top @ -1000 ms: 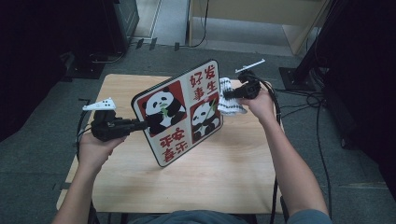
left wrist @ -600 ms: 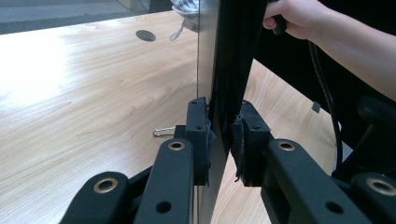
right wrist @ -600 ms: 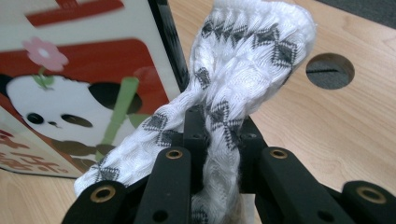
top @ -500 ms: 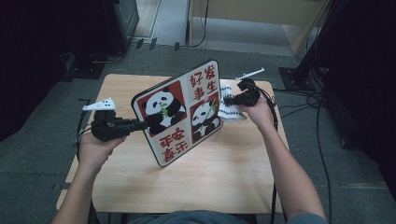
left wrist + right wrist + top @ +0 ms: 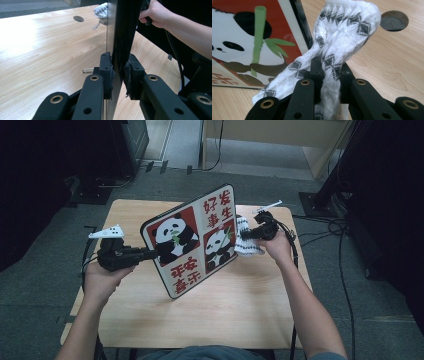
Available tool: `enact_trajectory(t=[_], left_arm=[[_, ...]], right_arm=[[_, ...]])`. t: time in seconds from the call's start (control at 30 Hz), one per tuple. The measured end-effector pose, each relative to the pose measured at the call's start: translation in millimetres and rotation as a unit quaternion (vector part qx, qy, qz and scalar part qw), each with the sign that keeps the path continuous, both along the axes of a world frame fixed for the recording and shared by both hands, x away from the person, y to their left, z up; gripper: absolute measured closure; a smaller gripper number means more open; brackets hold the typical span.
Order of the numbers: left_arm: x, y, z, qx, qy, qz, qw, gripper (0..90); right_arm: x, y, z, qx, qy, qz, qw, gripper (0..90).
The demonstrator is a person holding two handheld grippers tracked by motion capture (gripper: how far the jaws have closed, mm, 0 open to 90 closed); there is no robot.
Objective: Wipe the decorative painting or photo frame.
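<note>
A square panda picture board (image 5: 194, 239) stands tilted on one corner on the wooden table (image 5: 210, 320). My left gripper (image 5: 150, 252) is shut on its left edge; in the left gripper view the board's thin edge (image 5: 117, 45) sits clamped between the jaws of the left gripper (image 5: 117, 75). My right gripper (image 5: 247, 235) is shut on a white cloth with black diamond patterns (image 5: 247, 240), held at the board's right side. In the right gripper view the cloth (image 5: 337, 42) bunches up from the right gripper (image 5: 328, 67), next to the board's panda print (image 5: 249, 45).
A round cable hole (image 5: 394, 20) is set in the table near the cloth. A small metal clip (image 5: 87, 70) lies on the wood by the board's base. Cables (image 5: 345, 235) trail off the table's right side over the grey floor. The person's right hand (image 5: 155, 13) is beyond the board.
The right gripper with the cloth has shifted slightly down and toward the board's right edge. The left gripper and board have stayed put.
</note>
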State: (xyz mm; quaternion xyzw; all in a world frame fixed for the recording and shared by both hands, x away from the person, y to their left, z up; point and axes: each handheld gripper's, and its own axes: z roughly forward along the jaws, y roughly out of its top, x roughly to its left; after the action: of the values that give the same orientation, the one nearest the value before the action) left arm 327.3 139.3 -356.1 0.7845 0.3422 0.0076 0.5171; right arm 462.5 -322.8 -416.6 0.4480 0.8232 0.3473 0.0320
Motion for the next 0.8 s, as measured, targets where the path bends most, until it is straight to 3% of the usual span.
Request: enact_trajectory(t=[0.33,0.47,0.8], left_arm=[[-0.2,-0.8,0.1,0.001,0.000,0.000,1.0000,78.5],[-0.3,-1.3,0.1,0.000,-0.001,0.000,1.0000,78.5],[-0.6,-1.8,0.1,0.003,-0.002,0.001,1.0000,78.5]], right_arm=[[-3.9,-4.4,-16.4,0.004,0.001,-0.001,1.0000,80.4],[-6.6,-3.0,-24.2,-0.007,-0.007,-0.004,0.9999,80.5],[-10.4,-7.6,-43.1,0.003,0.021,-0.017,0.9996,80.4]])
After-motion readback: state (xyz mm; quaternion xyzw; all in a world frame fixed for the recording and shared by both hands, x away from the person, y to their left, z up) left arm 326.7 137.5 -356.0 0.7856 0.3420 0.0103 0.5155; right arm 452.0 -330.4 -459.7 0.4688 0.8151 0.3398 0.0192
